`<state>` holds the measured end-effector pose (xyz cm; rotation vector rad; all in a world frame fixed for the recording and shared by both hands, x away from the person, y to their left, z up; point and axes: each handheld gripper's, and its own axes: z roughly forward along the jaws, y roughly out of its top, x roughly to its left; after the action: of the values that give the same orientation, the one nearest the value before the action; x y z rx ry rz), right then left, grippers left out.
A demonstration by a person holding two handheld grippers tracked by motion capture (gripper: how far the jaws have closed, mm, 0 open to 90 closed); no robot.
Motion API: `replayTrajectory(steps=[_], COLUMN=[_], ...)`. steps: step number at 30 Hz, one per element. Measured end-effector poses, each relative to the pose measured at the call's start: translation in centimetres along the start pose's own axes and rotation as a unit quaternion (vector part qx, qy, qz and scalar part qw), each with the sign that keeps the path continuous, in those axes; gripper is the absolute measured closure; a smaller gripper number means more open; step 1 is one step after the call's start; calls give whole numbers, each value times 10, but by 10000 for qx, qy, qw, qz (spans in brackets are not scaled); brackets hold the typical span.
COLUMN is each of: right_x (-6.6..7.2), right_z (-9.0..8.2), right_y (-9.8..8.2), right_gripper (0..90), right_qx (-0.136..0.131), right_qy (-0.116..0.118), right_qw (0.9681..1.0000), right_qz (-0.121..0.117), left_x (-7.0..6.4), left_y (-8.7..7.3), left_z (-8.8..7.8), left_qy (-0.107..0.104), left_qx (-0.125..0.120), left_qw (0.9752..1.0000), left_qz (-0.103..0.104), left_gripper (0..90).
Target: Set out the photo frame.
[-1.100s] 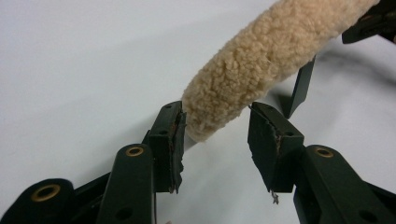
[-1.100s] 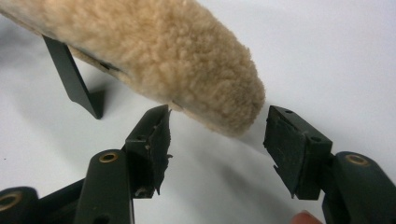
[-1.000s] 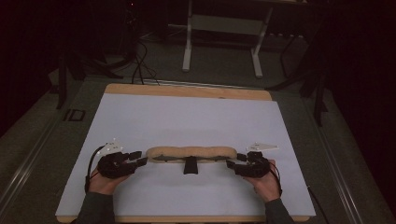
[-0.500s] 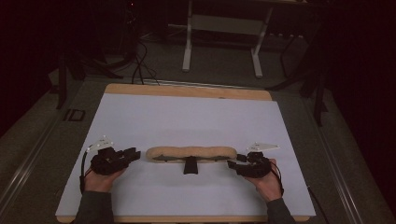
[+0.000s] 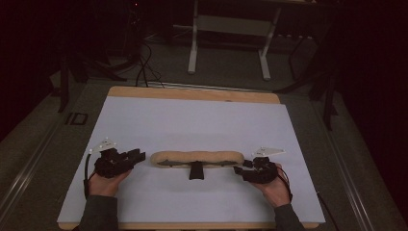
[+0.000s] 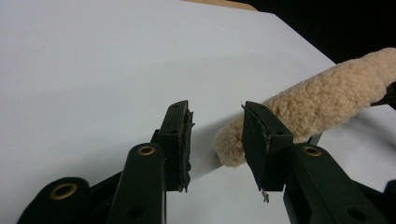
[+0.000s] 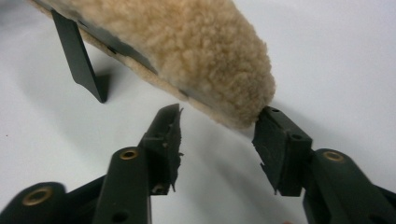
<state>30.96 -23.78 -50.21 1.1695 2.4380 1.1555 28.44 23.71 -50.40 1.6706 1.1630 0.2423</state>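
A long tan fleece pad point(image 5: 197, 157) lies crosswise on the white sheet point(image 5: 202, 120), with a black strap tab point(image 5: 196, 171) sticking out of its near side. My left gripper point(image 5: 138, 156) rests just off the pad's left end. In the left gripper view this gripper point(image 6: 217, 116) is open, its jaws have just been opening, and the fleece end point(image 6: 299, 107) lies ahead beside the right jaw. My right gripper point(image 5: 239, 169) sits at the pad's right end. There the gripper point(image 7: 219, 116) is open, its jaws have just been closing, and the fleece tip point(image 7: 205, 60) lies just ahead of the gap, not between the pads.
The sheet covers a wooden table top point(image 5: 192, 94) whose edge shows at the back. Behind the table stand a white-legged frame point(image 5: 195, 43) and cables point(image 5: 142, 67) on a dark floor. The black tab point(image 7: 77, 56) props the pad's near edge up.
My left gripper has drawn back a little to the left, leaving a small gap to the pad's end. The right gripper stays in place with its jaws narrower.
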Motion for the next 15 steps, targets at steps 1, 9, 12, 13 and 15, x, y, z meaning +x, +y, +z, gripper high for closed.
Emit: replayTrajectory(steps=[1,9,12,13,15], right_x=[-1,0,-1,0,-1], right_z=[0,2,2,2,3], right_y=[0,0,0,0,0], right_gripper=[533,558,567,580,599], right_qx=[86,156,169,188,241], right_qy=[30,60,60,50,54], right_qw=[9999,9997,9996,9996,9994], right_qz=[114,200,205,221,249], left_x=[0,-2,-3,-3,-4], left_y=[0,2,2,2,2], left_z=[1,3,5,5,6], left_qy=[14,69,108,109,139], left_qx=[1,25,47,65,79], left_qw=[10000,9999,9998,9998,9996], left_qz=[7,97,151,181,211], left_gripper=[623,599,598,604,605])
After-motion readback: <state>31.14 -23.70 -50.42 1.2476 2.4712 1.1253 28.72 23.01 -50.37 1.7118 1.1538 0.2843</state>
